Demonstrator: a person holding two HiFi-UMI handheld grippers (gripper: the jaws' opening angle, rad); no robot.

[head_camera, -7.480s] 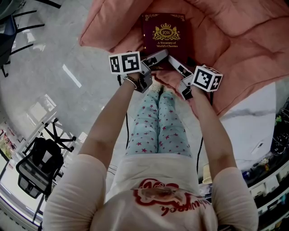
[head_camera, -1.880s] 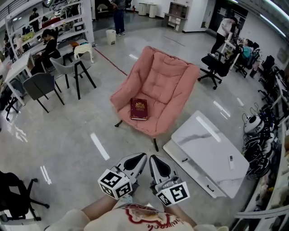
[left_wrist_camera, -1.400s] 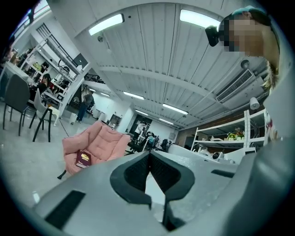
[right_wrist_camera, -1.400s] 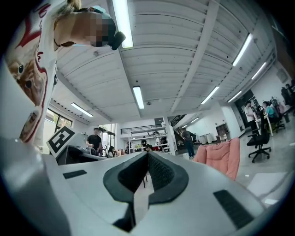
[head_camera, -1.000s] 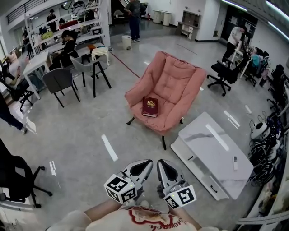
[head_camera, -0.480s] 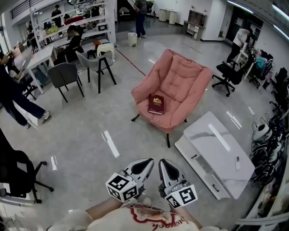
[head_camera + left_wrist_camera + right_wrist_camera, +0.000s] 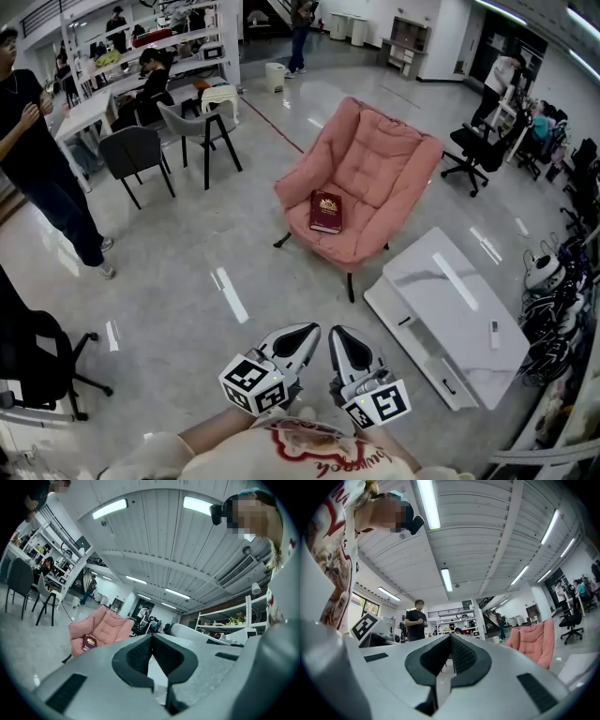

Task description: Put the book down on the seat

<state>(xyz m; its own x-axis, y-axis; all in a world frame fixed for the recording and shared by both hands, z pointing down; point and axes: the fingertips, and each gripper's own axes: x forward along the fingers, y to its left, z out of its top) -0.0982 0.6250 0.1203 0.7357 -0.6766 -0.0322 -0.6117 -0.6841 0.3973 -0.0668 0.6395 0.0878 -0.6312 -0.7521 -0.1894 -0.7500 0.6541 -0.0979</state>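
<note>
Flat, hardbound maroon book (image 7: 325, 212) on padded pink seat (image 7: 375, 178)

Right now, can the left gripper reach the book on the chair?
Probably not: the left gripper is by the person's body, with a stretch of floor between it and the book.

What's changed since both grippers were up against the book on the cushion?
Both grippers left the book and drew back as the wearer stepped away from the pink chair; the left gripper and right gripper are now shut and empty, close to the body. A person in black has walked in at left. The book has stayed flat on the seat.
</note>
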